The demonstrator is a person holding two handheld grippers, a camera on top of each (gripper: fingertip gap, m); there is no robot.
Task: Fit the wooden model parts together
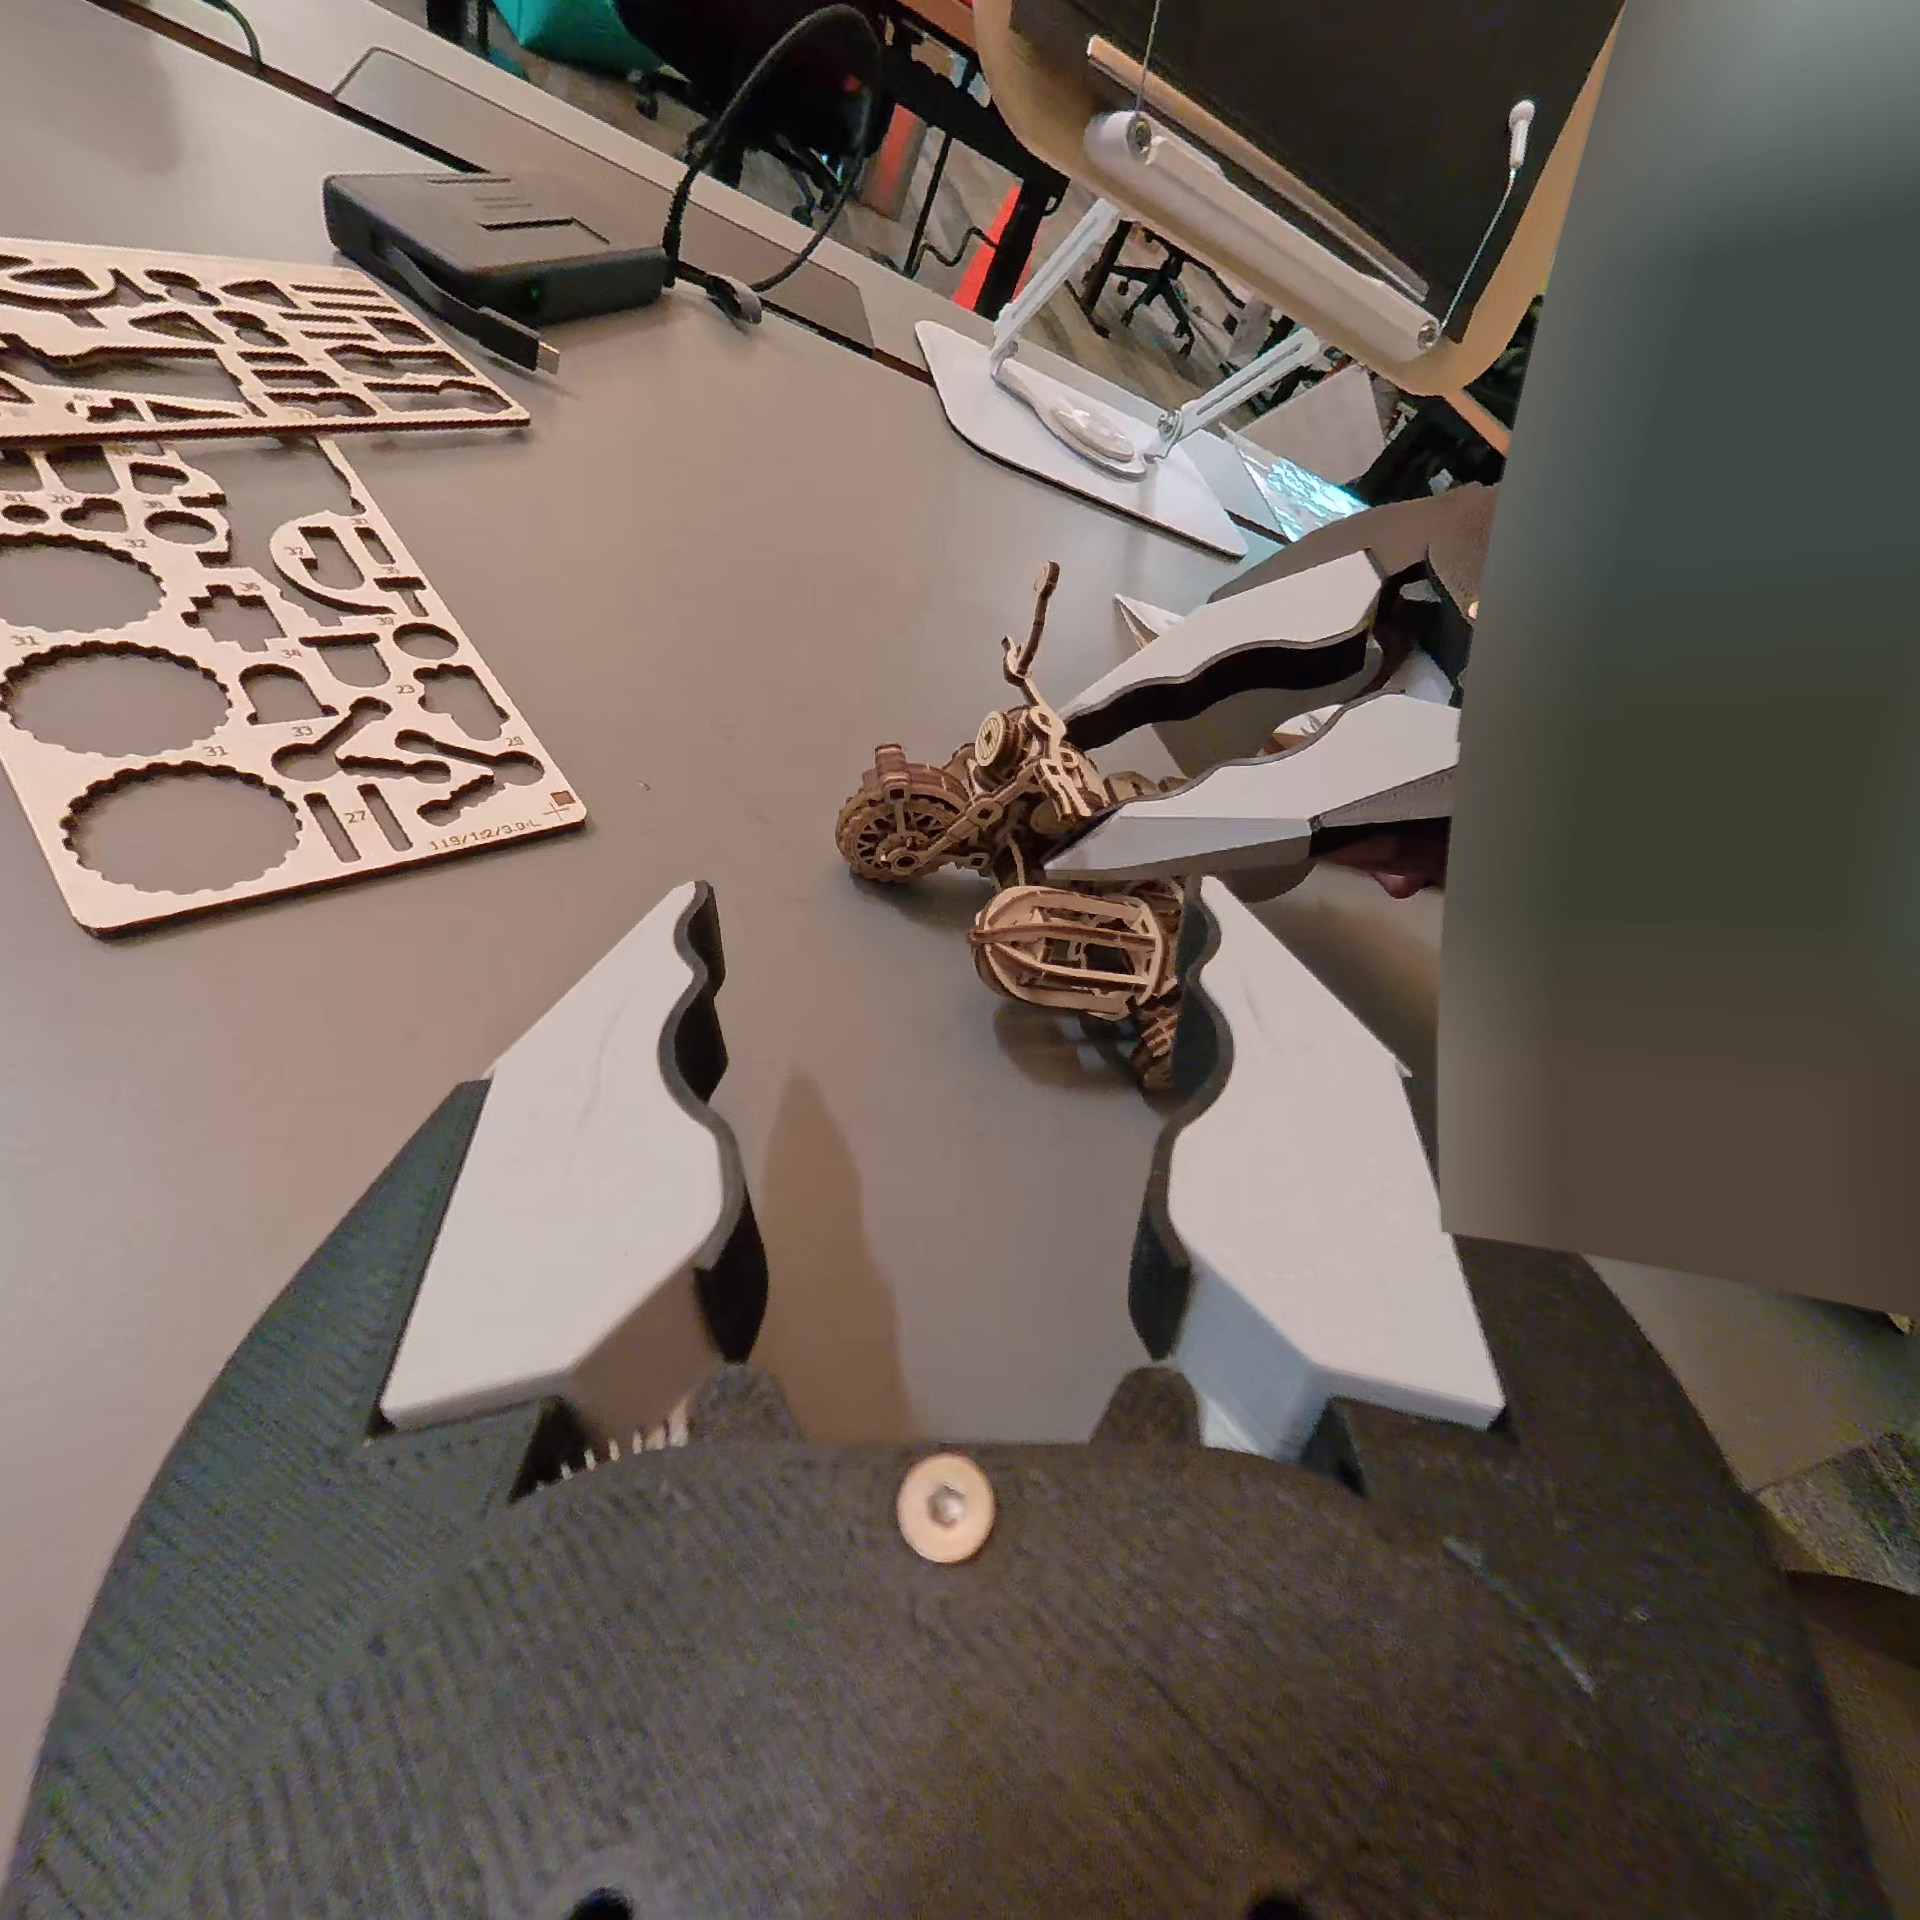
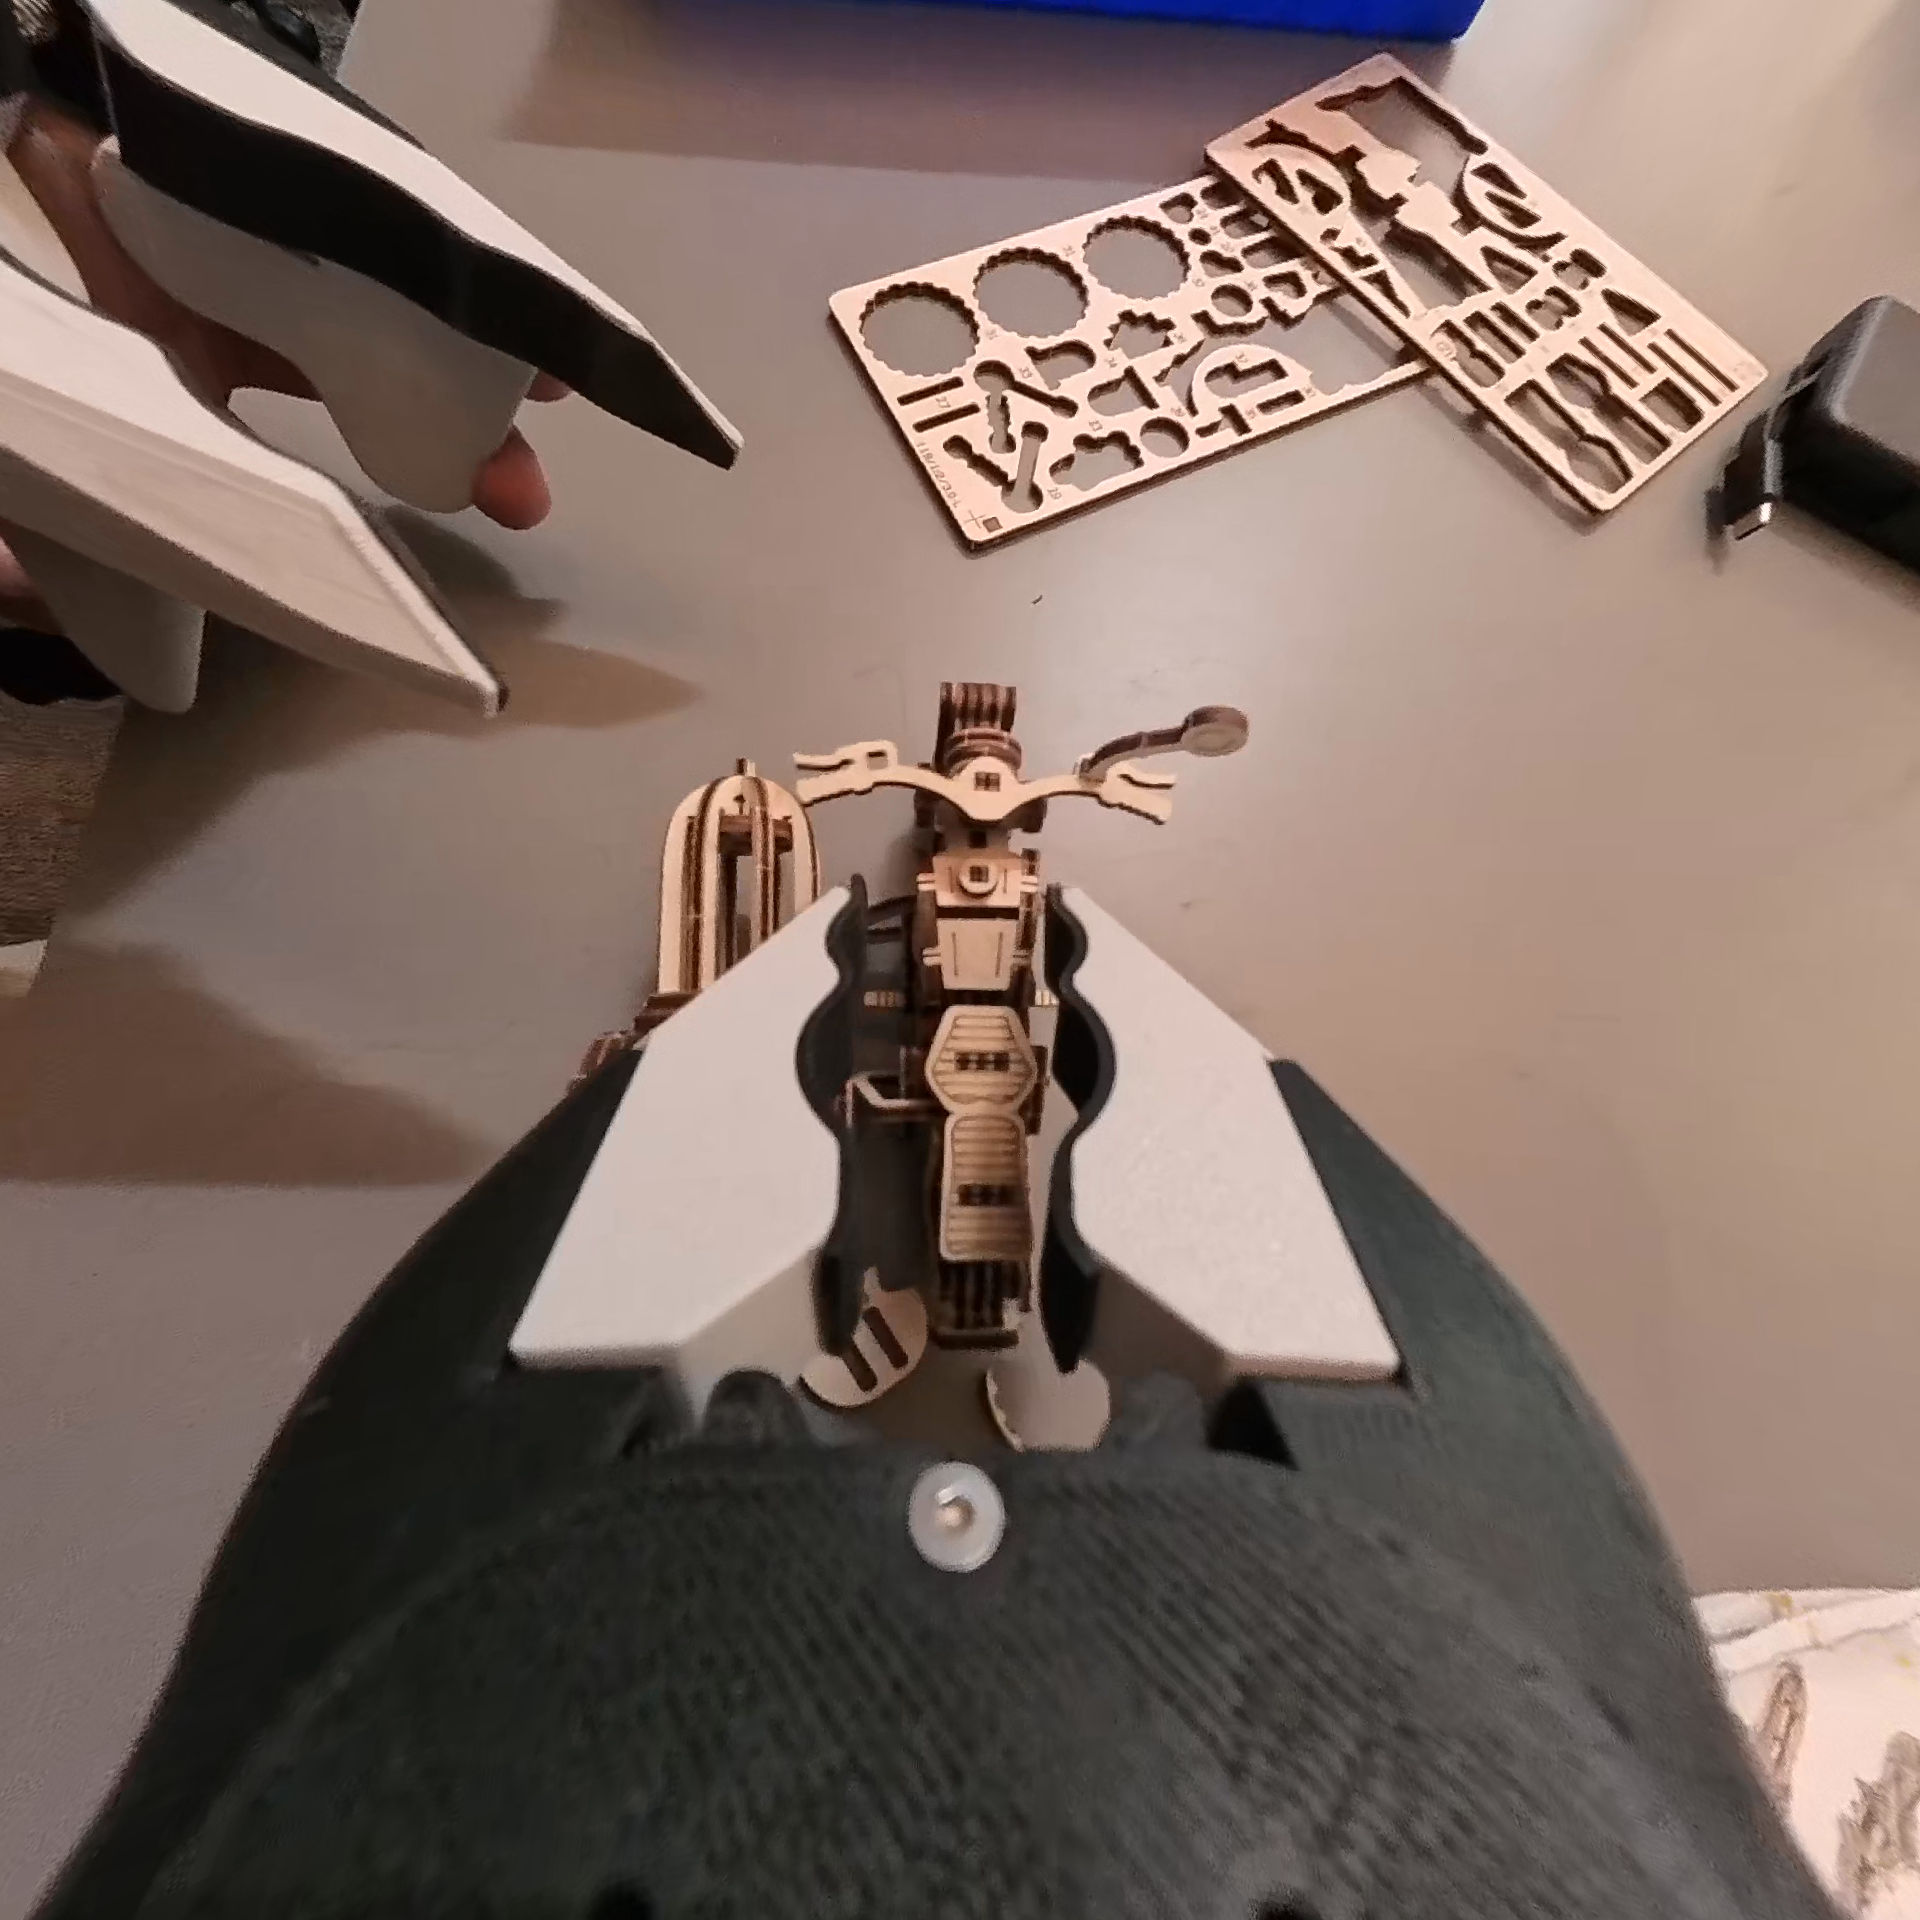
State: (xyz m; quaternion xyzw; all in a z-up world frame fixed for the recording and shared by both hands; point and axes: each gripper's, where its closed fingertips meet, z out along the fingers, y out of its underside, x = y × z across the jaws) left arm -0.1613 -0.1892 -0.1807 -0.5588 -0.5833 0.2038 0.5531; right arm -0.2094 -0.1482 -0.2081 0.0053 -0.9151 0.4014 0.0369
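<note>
- My right gripper has its jaws drawn in around the wooden motorcycle. The black pads flank the tank and seat, close against the body on both sides. I judge this a clamp meant to keep the model upright and steady, though actual pad contact is not plainly shown.
- The handlebars and front wheel project past my right fingertips, left free, I judge, so work can go on at the front and side.
- My left gripper stands wide open and holds nothing. It hangs low over the table, pointed toward the model.
- The sidecar piece, a ribbed wooden cage, sits just beside the motorcycle on its left flank. Whether it is already joined or merely touching, I cannot tell.
- The sidecar piece lies just ahead of my left gripper's right finger. I judge the open jaws are set to take it and press it home against the clamped body.
- Risk: the thin ribs and mirror stalk look fragile; a hard squeeze could snap them.
- Two spent wooden part sheets, overlapping, lie toward the table's far left, well apart from the work. Nearly all their cut-outs are emptied, so assembly appears well advanced.
- A black device with a cable rests beyond the sheets near the far edge. A white stand sits at the far right.
</note>
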